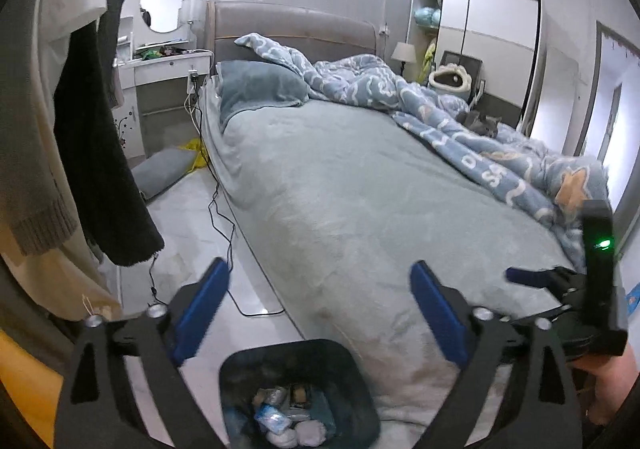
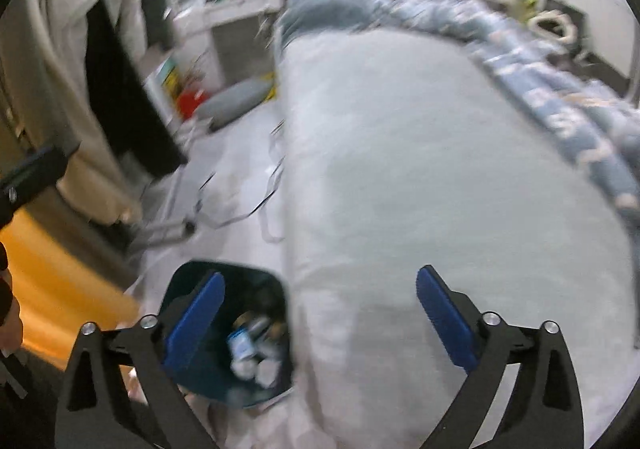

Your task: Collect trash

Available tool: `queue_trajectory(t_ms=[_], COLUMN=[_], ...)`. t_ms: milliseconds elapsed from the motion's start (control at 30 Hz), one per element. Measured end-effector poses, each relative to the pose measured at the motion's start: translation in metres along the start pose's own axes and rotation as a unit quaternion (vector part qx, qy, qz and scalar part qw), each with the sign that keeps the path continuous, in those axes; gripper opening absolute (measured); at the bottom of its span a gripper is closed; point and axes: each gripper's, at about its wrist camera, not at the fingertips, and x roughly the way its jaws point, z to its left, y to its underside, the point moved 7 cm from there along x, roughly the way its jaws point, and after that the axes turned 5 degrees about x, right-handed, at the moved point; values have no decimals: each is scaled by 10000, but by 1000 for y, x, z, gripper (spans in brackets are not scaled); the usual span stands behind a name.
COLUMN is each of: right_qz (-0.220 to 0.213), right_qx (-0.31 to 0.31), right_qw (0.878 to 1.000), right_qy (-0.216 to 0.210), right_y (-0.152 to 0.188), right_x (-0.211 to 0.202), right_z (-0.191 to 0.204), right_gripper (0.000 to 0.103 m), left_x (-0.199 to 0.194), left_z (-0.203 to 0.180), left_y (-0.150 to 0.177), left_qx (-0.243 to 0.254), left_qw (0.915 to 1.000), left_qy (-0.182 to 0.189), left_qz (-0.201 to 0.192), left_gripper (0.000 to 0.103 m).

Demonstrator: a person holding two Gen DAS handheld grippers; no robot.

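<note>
A dark blue bin (image 1: 280, 347) stands on the floor against the foot of the bed, below and between my left gripper's fingers. It holds crumpled white tissues and small wrappers (image 1: 280, 417). My left gripper (image 1: 320, 269) is open and empty above it. In the blurred right wrist view the same bin (image 2: 248, 271) lies low on the left, partly behind the left finger, with the trash (image 2: 252, 349) showing inside. My right gripper (image 2: 320, 275) is open with nothing in it, over the bed's end. Its blue finger (image 1: 524, 276) also shows at the right edge of the left wrist view.
A bed with a grey-green sheet (image 1: 360, 189) fills the middle, with a rumpled blue blanket (image 1: 440, 109) and a grey cat (image 1: 482, 123) on its far side. Black cables (image 1: 224, 233) trail on the floor. Dark clothes (image 1: 100, 149) hang left; a grey pillow (image 1: 164, 169) lies by the vanity (image 1: 168, 61).
</note>
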Motion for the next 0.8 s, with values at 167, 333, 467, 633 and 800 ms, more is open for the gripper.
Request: queue_trajectory(t_ms=[167,333,467,633,800], right_qz=[-736,-1488,-1802,-1800,-1760], right_qx=[237,234,222,501,704], right_qw=[9961,9858,9790,9774,9776], right_qy=[421,738,925,986,913], right_y=[-6,0,15,44,73], right_x=[-44,-109,-160,-196,-220], right_z=[-34,-58,-80,-99,-110], right_gripper=[100,100,100,100,100], left_x=[-9,-34,-54,-75,-92], left_z=[-10,-17,-24,-28,-29], left_y=[17,15,16,23,37], left_qx=[-2,265,403,510,449], left_qw=[9997,9983,9968,9957,9968], left_qy=[-170,-483,-565,-664,-591], left_qz=[168,-185,-407,-386,-283], left_gripper=[98,100,100,100,100])
